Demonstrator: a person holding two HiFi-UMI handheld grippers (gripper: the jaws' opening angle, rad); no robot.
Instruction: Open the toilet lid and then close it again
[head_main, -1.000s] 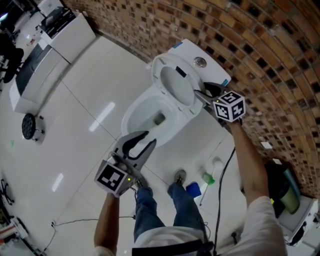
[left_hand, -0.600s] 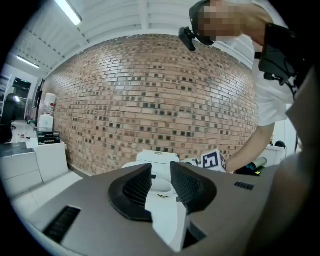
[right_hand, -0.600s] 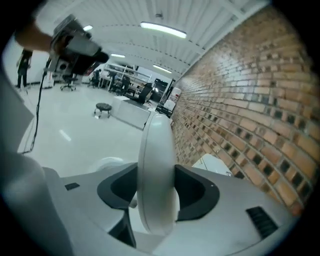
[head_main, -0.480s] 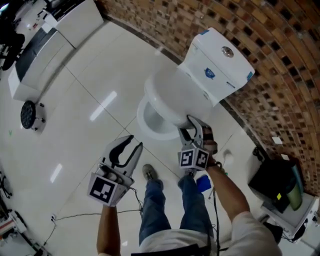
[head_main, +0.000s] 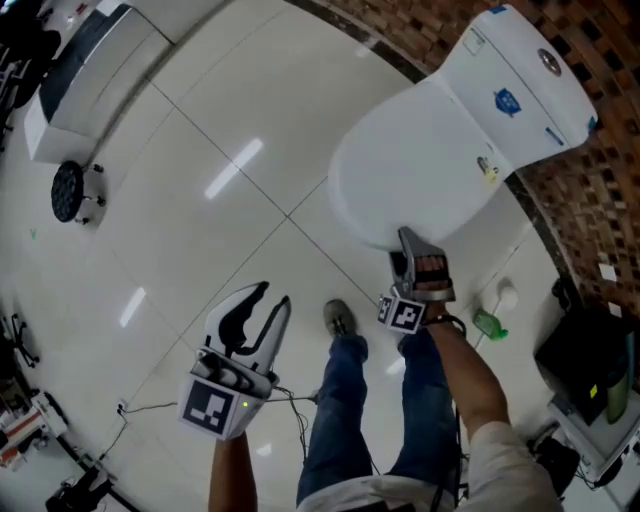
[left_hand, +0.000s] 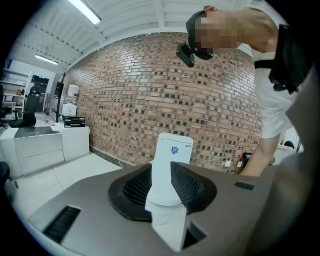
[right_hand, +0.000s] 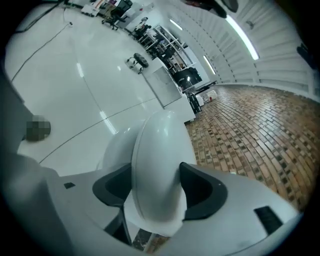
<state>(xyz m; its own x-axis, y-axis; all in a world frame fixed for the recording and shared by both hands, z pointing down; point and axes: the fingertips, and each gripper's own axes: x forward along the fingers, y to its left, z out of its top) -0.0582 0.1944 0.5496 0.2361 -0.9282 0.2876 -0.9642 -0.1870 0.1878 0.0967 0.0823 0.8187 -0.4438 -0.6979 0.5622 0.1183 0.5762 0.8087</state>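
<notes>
Right gripper (head_main: 408, 245), jaws just spreading astride the shut toilet lid (head_main: 420, 170), might have caught its rim and lifted it if withdrawn early; left gripper (head_main: 273, 295) hung spread, empty

The white toilet lid (head_main: 420, 175) is seen shut, laid flat and smooth over the bowl, with the white tank (head_main: 520, 80) set right behind it.

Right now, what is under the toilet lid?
The toilet lid is down flat. It covers everything beneath, so the seat and the inside of the bowl cannot be seen.
</notes>
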